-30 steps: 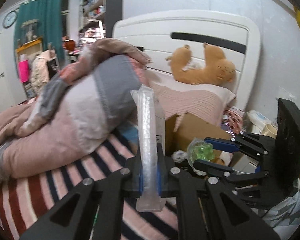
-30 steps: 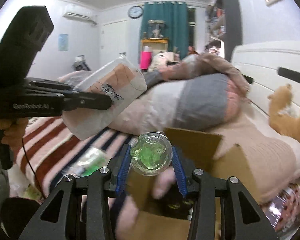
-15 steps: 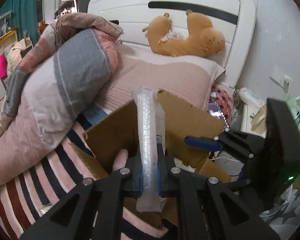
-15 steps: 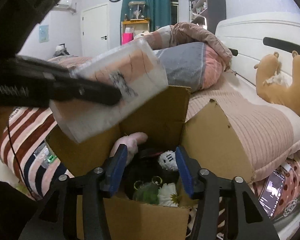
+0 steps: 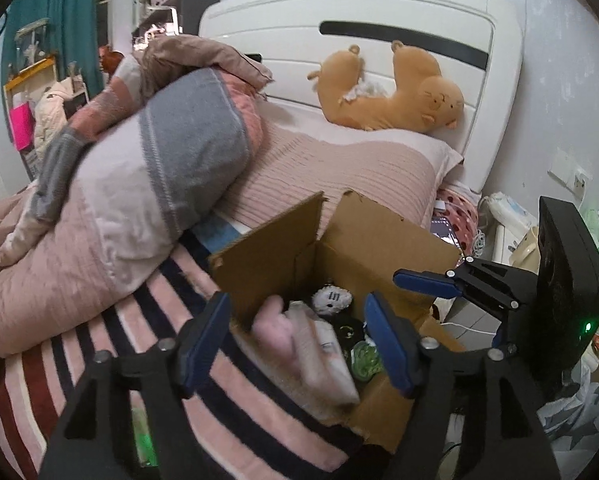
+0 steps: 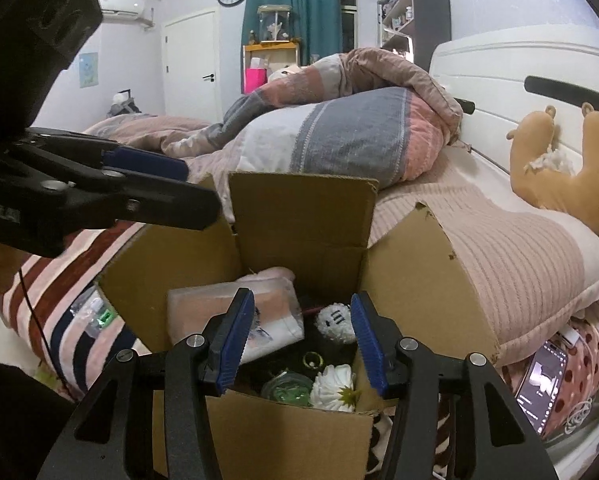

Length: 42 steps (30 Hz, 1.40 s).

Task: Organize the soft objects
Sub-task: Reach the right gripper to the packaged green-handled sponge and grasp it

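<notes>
An open cardboard box [image 5: 267, 256] [image 6: 299, 216] sits on the bed's edge. Inside lie a clear-bagged pink and white soft pack [image 6: 239, 316] [image 5: 319, 356], a white fuzzy ball toy [image 6: 335, 320] [image 5: 331, 300], a clear capsule with a green toy [image 6: 287, 390] [image 5: 365, 362] and a white flower [image 6: 335, 388]. My left gripper [image 5: 299, 336] is open and empty above the box; it also shows in the right wrist view [image 6: 171, 184]. My right gripper [image 6: 301, 340] is open and empty over the box; it also shows in the left wrist view [image 5: 423, 284].
A folded pink and grey duvet [image 5: 119, 184] and a pink pillow [image 5: 339, 172] lie behind the box. An orange plush cat [image 5: 399, 96] leans on the white headboard [image 5: 379, 12]. A small bagged green item [image 6: 95, 314] lies on the striped blanket [image 5: 59, 364]. A phone [image 6: 543, 384] lies at right.
My left gripper opened and let the bagged pack drop into the box. My right gripper released the green capsule into the box earlier and stays open above it.
</notes>
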Motion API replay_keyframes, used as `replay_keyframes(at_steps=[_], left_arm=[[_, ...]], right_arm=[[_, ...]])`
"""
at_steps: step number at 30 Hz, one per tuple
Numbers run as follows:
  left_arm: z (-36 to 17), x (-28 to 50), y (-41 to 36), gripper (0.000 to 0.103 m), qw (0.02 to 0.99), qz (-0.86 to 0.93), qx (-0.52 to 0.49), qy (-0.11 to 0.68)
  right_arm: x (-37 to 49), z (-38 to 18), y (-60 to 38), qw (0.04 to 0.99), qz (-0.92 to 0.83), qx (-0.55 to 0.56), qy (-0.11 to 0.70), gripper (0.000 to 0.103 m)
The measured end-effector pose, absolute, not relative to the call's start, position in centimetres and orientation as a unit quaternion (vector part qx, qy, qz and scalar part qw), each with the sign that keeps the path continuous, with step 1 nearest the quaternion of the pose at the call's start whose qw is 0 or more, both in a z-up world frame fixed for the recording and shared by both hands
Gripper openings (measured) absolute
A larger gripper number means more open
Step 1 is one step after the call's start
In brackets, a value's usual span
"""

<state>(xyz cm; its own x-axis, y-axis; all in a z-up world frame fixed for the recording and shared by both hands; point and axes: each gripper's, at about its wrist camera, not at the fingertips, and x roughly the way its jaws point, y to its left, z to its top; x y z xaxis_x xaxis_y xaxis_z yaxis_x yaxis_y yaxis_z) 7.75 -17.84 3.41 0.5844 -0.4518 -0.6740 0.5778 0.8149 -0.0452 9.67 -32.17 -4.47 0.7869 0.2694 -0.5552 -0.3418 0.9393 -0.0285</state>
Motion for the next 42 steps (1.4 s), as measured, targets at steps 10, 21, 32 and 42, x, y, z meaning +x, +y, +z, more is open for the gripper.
replay_keyframes(at_steps=[10,21,32,42], left_arm=[[4.8,5.0,-10.4,0.075,0.907,-0.252,0.061,0.333],[4.0,1.9,0.0,0.08,0.932,-0.187,0.031,0.309],[-3.1,2.3,9.3,0.081,0.93,-0.121,-0.004,0.346],[-9.3,4.4,13.5,0.081,0.913,-0.108,-0.053,0.39]], right_arm=[[7.8,-1.0,-27.8,0.942,0.195,-0.073,0.263,0.056],[6.8,0.8,-18.8,0.929,0.241,-0.112,0.256,0.072],[11.0,-6.6,-8.2,0.854,0.338,-0.089,0.385,0.077],[17.7,-16.4,-4.5,0.77,0.352,-0.018,0.531,0.085]])
